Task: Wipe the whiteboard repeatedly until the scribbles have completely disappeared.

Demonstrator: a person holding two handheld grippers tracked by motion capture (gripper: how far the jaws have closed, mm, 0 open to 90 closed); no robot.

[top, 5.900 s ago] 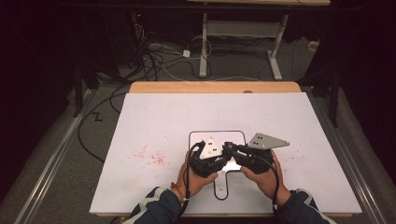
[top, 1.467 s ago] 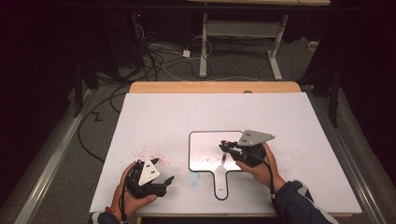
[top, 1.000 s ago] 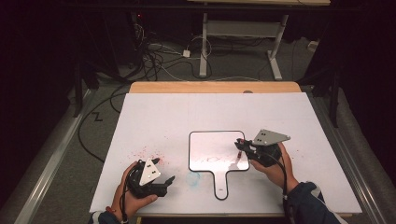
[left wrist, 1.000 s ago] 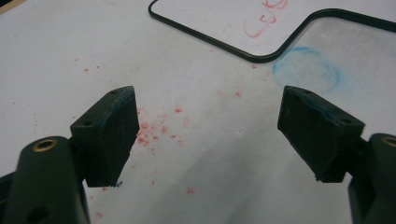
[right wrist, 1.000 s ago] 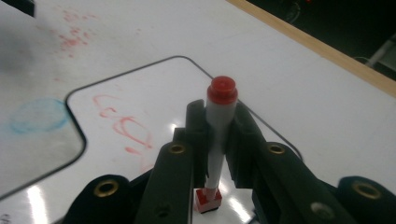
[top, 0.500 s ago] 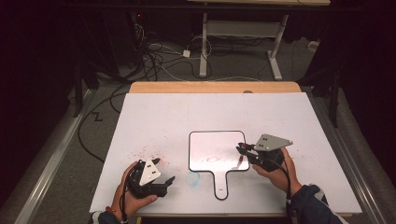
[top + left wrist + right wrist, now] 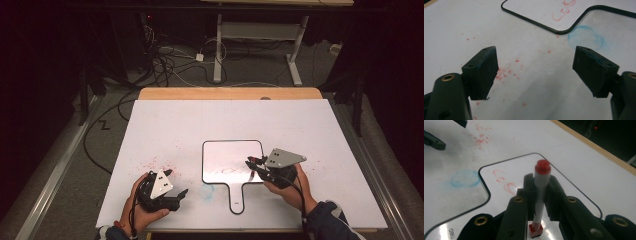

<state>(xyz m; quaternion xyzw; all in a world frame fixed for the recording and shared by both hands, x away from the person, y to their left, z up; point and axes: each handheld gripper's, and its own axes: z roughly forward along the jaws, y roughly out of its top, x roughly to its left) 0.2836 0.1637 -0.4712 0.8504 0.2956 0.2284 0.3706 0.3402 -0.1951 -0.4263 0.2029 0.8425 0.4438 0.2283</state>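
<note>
- My right claw (image 7: 537, 195) is clamped on a red-capped marker (image 7: 541, 187), held over the right edge of the small paddle-shaped whiteboard (image 7: 225, 160).
- The whiteboard lies flat on the white worktop (image 7: 200, 120), near its front middle, handle toward me, with red scribbles (image 7: 506, 183) on its face.
- My left claw (image 7: 172, 192) rests low at the front left of the worktop, jaws spread wide with nothing between them.
- A faint blue ring (image 7: 586, 40) marks the worktop just beside the board's handle, and red specks (image 7: 506, 72) lie scattered under my left claw.

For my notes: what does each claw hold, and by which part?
Right claw grips a red marker by its white barrel, mid-length. Left claw holds nothing.
</note>
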